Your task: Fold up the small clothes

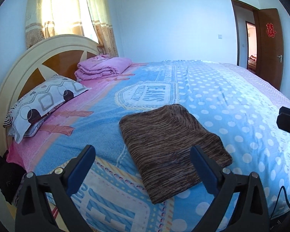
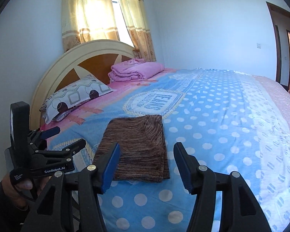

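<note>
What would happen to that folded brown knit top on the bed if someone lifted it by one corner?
The brown knit top looks soft and thin, so it would probably droop and unfold, its stacked layers sliding apart. It lies flat on the bedspread without sinking in, so it is likely light. The ribbed knit looks grippy rather than slippery, and nothing about it could roll or break.

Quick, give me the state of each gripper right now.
Left gripper: open, fingers spread wide, holding nothing.
Right gripper: open, holding nothing; the folded brown garment lies free on the bed.
</note>
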Tool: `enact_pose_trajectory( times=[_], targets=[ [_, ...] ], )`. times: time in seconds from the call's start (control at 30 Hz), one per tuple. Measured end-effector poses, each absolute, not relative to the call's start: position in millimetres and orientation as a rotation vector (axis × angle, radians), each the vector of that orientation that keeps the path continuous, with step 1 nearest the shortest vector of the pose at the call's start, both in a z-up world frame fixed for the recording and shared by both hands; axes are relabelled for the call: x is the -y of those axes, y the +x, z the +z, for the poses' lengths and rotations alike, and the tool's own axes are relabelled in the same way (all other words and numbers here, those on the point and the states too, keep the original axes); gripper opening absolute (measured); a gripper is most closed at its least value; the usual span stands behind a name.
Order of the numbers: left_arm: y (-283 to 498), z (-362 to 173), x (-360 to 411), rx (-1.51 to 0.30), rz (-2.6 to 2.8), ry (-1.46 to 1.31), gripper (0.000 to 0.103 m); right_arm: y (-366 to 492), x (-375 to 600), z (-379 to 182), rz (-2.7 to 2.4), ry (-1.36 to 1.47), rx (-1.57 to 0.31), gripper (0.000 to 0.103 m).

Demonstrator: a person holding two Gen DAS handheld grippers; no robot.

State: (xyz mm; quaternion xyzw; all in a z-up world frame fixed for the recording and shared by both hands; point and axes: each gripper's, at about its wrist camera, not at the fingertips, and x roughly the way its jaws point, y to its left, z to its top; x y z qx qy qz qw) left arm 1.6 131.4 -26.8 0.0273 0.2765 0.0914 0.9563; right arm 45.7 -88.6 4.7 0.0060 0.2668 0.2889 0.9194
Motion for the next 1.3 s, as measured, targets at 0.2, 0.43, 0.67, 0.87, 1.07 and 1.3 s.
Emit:
enact_pose_trajectory(
  times=[0.2, 0.43, 0.67, 0.87, 1.07, 1.3],
  targets=[
    [1.4, -28.6, -132.4, -0.571, 0.199, 0.050, 0.101, 44.1, 92.0, 3.0, 0.591, 0.021, -0.555, 0.061],
    [0.1, -29.8, -132.0, -0.574, 0.197, 0.050, 0.101, 39.8, 90.7, 6.1, 0.594, 0.017, -0.544, 0.061],
    [-0.4, -28.9, -132.9, -0.572, 0.199, 0.044, 0.101, 38.2, 88.3, 5.8, 0.597, 0.011, -0.548, 0.061],
    [-0.1, -28.4, -133.2, -0.575, 0.198, 0.048, 0.101, 37.9, 88.2, 5.7, 0.595, 0.011, -0.546, 0.061],
    [-0.2, -28.8, -132.6, -0.572, 0.200, 0.043, 0.101, 37.6, 88.4, 6.0, 0.597, 0.011, -0.545, 0.062],
    [0.1, -27.7, -135.2, -0.571, 0.201, 0.048, 0.101, 37.7, 88.2, 6.3, 0.596, 0.011, -0.545, 0.062]
  ],
)
